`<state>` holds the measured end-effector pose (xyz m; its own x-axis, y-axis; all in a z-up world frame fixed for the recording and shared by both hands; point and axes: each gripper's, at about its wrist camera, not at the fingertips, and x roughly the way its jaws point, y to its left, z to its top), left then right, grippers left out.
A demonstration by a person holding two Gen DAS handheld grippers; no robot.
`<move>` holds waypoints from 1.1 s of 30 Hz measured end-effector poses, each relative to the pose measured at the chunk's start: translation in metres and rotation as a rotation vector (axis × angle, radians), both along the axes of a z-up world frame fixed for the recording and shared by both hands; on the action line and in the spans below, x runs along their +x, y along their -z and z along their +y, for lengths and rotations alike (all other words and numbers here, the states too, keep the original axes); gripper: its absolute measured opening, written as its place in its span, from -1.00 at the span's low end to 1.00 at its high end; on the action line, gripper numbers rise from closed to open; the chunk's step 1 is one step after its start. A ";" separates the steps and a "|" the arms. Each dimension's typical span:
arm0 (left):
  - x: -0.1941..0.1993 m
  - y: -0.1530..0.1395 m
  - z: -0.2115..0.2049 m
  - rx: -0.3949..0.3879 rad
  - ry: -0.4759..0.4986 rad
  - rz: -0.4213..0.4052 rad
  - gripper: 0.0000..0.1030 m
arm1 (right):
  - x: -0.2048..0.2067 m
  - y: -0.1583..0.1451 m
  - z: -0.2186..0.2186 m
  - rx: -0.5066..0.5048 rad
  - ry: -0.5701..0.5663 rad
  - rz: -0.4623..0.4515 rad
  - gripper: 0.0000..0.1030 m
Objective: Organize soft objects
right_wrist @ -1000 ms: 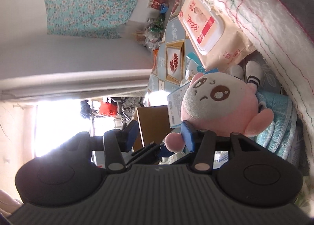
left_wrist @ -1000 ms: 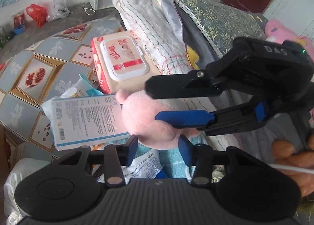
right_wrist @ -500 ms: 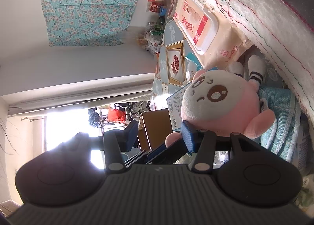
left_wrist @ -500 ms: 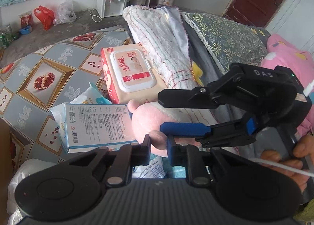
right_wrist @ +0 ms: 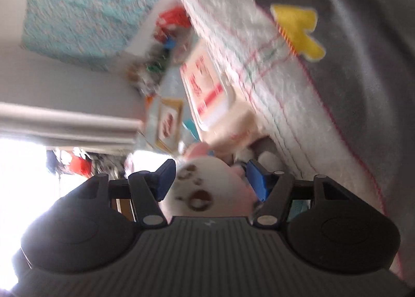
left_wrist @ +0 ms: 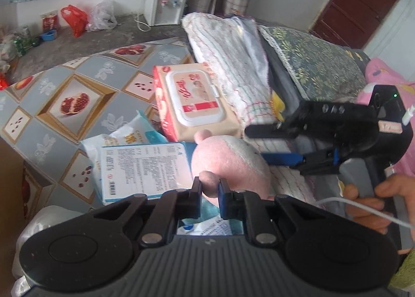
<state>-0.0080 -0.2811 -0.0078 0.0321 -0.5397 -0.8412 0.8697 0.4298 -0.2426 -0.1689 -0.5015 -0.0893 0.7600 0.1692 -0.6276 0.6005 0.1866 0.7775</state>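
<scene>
The pink plush toy (left_wrist: 228,159) lies on the bed, just near of the pack of wet wipes (left_wrist: 194,99) and to the right of a white and blue printed box (left_wrist: 142,167). Under the toy a piece of light blue cloth shows at its near side. The left gripper (left_wrist: 210,189) has its two fingers pressed together on a small round limb of the toy, so this claw is clamped on the pink plush toy at its near edge.

The right gripper (left_wrist: 272,145) comes in from the right side, held by a hand (left_wrist: 373,198) with a white cable across it. In the left wrist view its upper black finger is above the toy and its lower blue pad (left_wrist: 282,159) is beside the toy's right side. In the right wrist view, which is blurred, the toy's pale face (right_wrist: 207,188) fills the space between the two blue pads, and the jaws are opening. A narrow gap shows at each pad, so this claw seems apart and not pressing on the toy.

Far behind the wipes a folded white towel (left_wrist: 228,45) with red and green lines lies against a grey blanket (right_wrist: 350,50) with a yellow patch.
</scene>
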 end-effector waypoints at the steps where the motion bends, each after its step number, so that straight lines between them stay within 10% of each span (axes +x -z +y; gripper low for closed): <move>1: 0.002 0.001 0.000 0.005 -0.011 0.000 -0.75 | 0.005 0.001 0.003 0.005 -0.013 -0.002 0.25; 13: 0.022 0.017 0.003 0.053 -0.099 0.177 -0.64 | 0.003 0.011 0.015 0.081 0.063 -0.003 0.28; 33: 0.020 0.000 0.001 -0.072 -0.078 0.166 -0.81 | -0.030 0.010 0.020 0.142 0.185 -0.111 0.19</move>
